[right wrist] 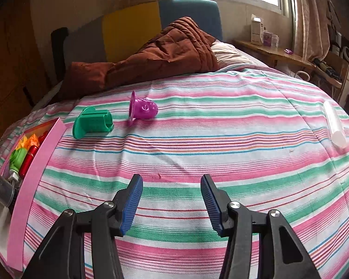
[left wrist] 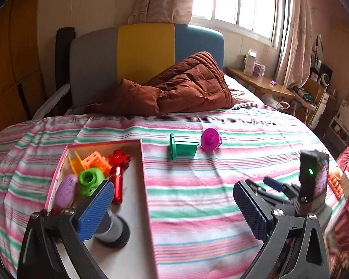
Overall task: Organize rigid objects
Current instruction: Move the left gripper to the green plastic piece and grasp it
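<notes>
While both tools hang empty over the soft striped bed cover [right wrist: 197, 139], the main hazard is the bedding itself: it gives under a push, so a rigid toy pressed from above could roll or tip away instead of seating between the pads. Nearest, the right tool [right wrist: 172, 204] has its blue ribbed pads parted with only fabric between them, pitched down toward the bed, well short of any toy. The left tool [left wrist: 172, 207] stands wide open too; its left finger hangs over the shallow pink-walled cardboard box [left wrist: 149, 186], and its right finger is over the bare cover. That finger could snag the thin box wall or knock the grey-and-black round-footed piece [left wrist: 115, 230] lying just beneath it, shifting the box on the loose cover. Inside the box, further in, lie a lilac oval piece [left wrist: 66, 190], a bright green plastic ring [left wrist: 90, 180], a glossy red cylinder [left wrist: 117, 183], orange lattice blocks [left wrist: 93, 162] and a dark red block [left wrist: 118, 158].

Still unsorted, further out and right of the box, the green plastic spool with a wide flange [right wrist: 92, 123] lies on its side beside the magenta dome-shaped plastic cup [right wrist: 143, 109]; both are rounded and may roll when nudged. A white tube [right wrist: 335, 125] lies at the far right.
</notes>
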The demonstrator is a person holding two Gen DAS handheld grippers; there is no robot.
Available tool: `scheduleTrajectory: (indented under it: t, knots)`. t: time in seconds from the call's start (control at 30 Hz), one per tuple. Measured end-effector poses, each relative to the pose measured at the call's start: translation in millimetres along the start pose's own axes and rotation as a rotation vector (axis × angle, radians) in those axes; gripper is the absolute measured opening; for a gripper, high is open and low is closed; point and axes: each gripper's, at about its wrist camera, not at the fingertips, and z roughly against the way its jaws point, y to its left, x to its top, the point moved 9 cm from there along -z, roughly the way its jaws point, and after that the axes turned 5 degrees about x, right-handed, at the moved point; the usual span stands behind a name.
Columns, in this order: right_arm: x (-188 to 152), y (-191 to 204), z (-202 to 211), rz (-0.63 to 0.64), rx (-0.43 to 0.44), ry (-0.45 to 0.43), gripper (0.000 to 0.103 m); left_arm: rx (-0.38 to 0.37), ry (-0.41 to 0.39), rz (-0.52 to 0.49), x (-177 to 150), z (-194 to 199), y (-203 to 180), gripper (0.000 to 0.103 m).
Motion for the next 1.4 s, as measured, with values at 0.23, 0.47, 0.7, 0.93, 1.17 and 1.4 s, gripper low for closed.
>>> scheduleTrajectory:
  t: [0.23,0.47,0.7,0.93,1.17,1.4]
  knots:
    - [-1,-13,3,-0.081,0.015,-0.044,0.052,0.081,0.029,-0.054,45,-62,-30,0.103]
    - [-5,-31,-1,-0.180,0.040,-0.057,0.052,0.214,0.133,-0.122,59,-139,-29,0.102]
    - [-9,-37,-3,-0.231,0.089,-0.065,0.053,0.286,0.294,-0.198,53,-197,-5,0.081]
    - [-8,-39,-2,-0.258,0.121,-0.078,0.053,0.364,0.342,-0.288,56,-195,24,0.071]
    - [-8,-39,-3,-0.263,0.126,-0.080,0.053,0.404,0.366,-0.252,50,-188,48,0.064]
    - [-8,-40,-2,-0.262,0.125,-0.081,0.053,0.235,0.127,0.001,73,-142,43,0.090]
